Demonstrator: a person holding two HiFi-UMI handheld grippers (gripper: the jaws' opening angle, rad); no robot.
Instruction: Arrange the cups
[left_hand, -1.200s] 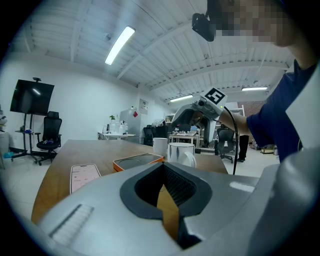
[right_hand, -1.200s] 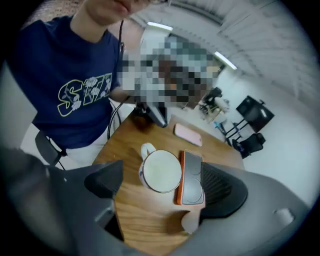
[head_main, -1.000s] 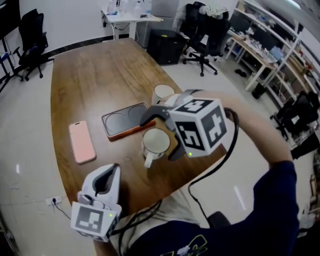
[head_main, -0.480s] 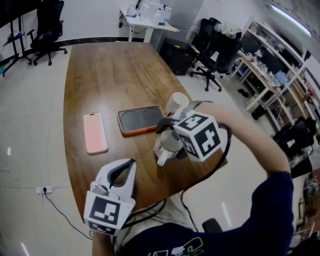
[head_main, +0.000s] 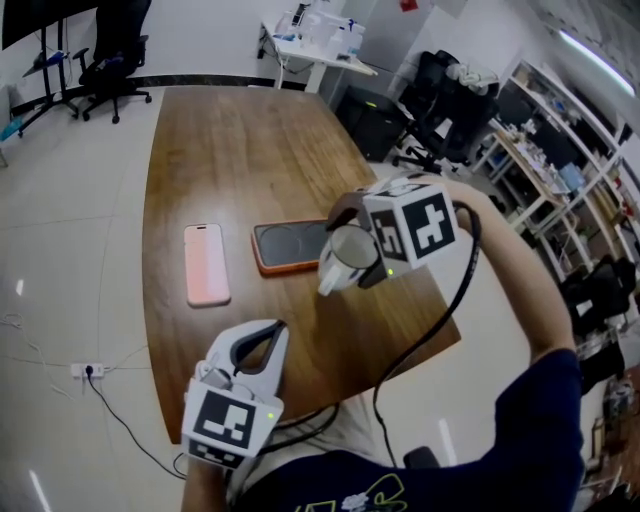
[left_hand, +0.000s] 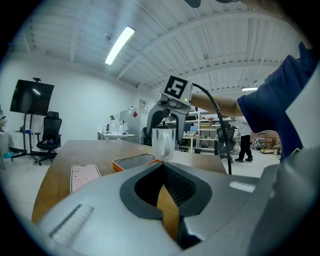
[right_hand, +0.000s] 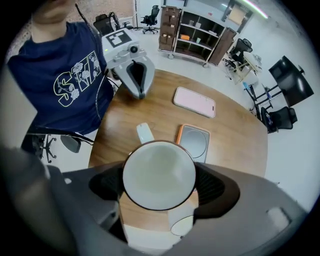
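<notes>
Currently, the left gripper (head_main: 280, 328) sits nearest the person, over the near edge of the table (head_main: 220, 150). Its jaws are closed tip to tip with nothing between them, and it takes no part in the lift.

Beyond it, the right gripper (head_main: 358, 243) points down. Its jaws are clamped across the round wall of a white mug (right_hand: 159, 172). The mug's mouth faces the gripper camera and its handle sticks out toward the person. From the left gripper view the mug appears to hang clear of the table.

A second cup (right_hand: 182, 225) stands on the table below the held mug, partly hidden by the jaws. Just past the mug lies an orange-rimmed tray (head_main: 290, 245) with round recesses. A pink phone (head_main: 206, 263) lies flat beside the tray, apart from it.

Possible faults from this point:
- The grip bears on a smooth curved wall at two places only. A quick swing could let the mug turn or slip in the jaws.
- The second cup is close underneath. Lowering without moving sideways first could knock the two together.
- The tray rim is raised. A mug set down half on it would rock or tip.
</notes>
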